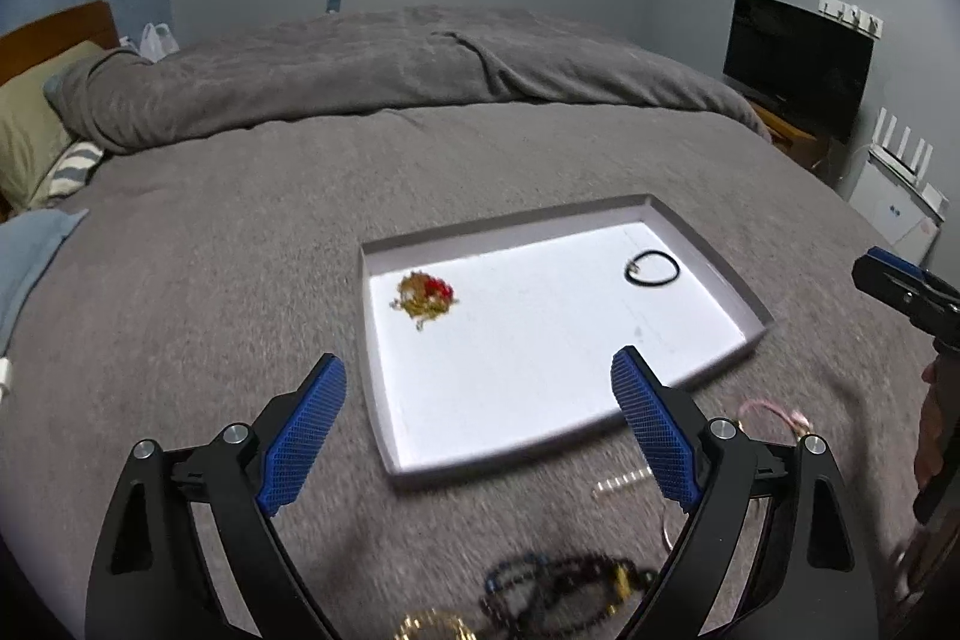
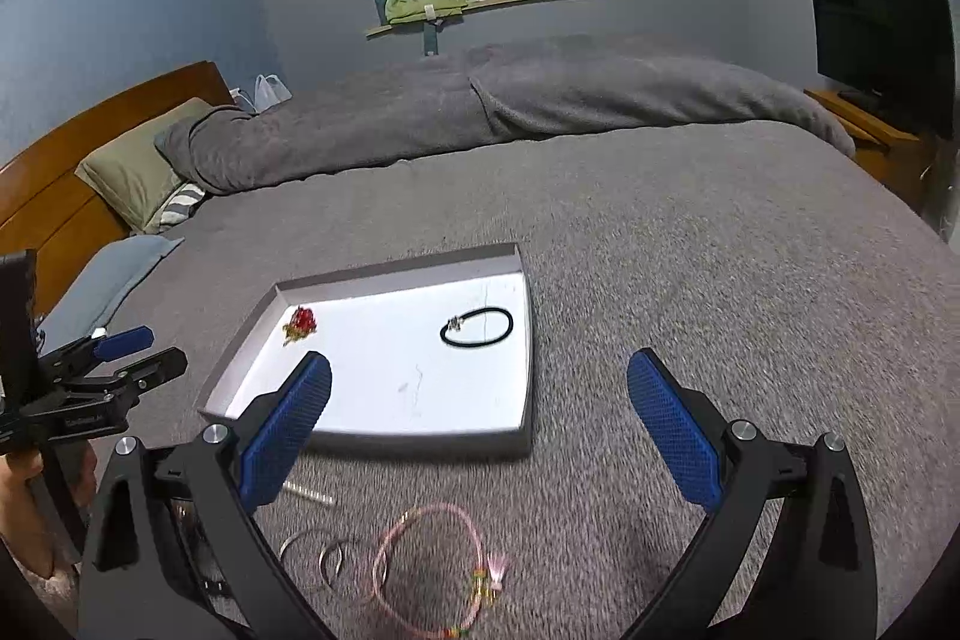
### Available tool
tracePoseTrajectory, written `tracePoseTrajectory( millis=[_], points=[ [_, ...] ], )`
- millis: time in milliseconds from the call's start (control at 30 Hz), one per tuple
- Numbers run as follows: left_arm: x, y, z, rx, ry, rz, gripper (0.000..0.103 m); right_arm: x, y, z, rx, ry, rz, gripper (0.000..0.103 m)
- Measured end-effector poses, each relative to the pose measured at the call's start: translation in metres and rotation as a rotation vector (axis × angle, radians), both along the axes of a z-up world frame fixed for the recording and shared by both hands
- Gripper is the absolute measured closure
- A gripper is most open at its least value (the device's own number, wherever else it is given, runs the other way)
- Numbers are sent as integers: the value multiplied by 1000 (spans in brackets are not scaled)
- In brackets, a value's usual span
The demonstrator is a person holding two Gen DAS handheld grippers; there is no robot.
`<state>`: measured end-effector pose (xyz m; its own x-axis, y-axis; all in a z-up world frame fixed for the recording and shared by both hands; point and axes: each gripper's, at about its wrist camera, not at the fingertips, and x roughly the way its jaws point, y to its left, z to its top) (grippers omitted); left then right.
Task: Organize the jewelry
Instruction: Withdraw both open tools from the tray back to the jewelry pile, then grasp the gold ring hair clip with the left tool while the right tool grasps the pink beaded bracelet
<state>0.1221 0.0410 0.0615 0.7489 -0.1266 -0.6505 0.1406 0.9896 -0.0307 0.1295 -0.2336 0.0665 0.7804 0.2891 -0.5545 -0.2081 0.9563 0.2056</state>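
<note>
Grey bedding point(image 1: 252, 232) covers a wide bed, and on it sits a shallow white tray point(image 1: 708, 244). Inside the tray, a gold and red tangle of jewelry point(image 1: 426, 293) lies near its left end, and a black cord bracelet point(image 1: 651, 269) lies well apart toward the right end. The left gripper point(image 1: 478, 388) hovers over the tray's near edge with its blue fingers spread wide and nothing between them. The right gripper point(image 2: 480, 388) is likewise spread apart and empty, just right of the tray. On the bedding near the grippers lie a pink bead necklace point(image 2: 429, 568), thin metal rings point(image 2: 327, 556) and a dark bead strand point(image 1: 558, 589).
</note>
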Motion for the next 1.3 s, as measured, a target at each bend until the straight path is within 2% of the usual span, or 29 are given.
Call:
tracePoseTrajectory(
  millis=[133, 300, 467, 700, 900, 1033, 1067, 1133, 1267, 1300],
  points=[
    [-20, -2, -7, 11, -8, 13, 13, -16, -4, -6, 8, 7, 4, 5],
    [-44, 2, -20, -22, -14, 27, 12, -33, -3, -20, -14, 22, 5, 5],
    [-65, 3, -35, 35, -33, 53, 12, -46, -4, -35, -56, 20, -8, 5],
    [-98, 23, -57, 67, -53, 84, 12, -69, -15, -60, -96, 15, -47, 5],
    [-118, 42, -79, 88, -14, 104, 12, -80, -16, -69, -64, 25, -28, 5],
    [-120, 47, -87, 75, 2, 88, 14, -78, -12, -75, -41, 54, -3, 6],
    [-119, 46, -87, 76, -2, 82, 14, -77, -11, -76, -39, 61, 1, 7],
    [-117, 44, -88, 74, -8, 65, 16, -75, -8, -79, -35, 77, 13, 18],
    [-106, 43, -96, 55, 42, 24, 40, -72, -2, -84, -43, 103, 30, 35],
    [-105, 44, -97, 47, 47, 21, 41, -71, -1, -86, -44, 108, 35, 40]
  ],
)
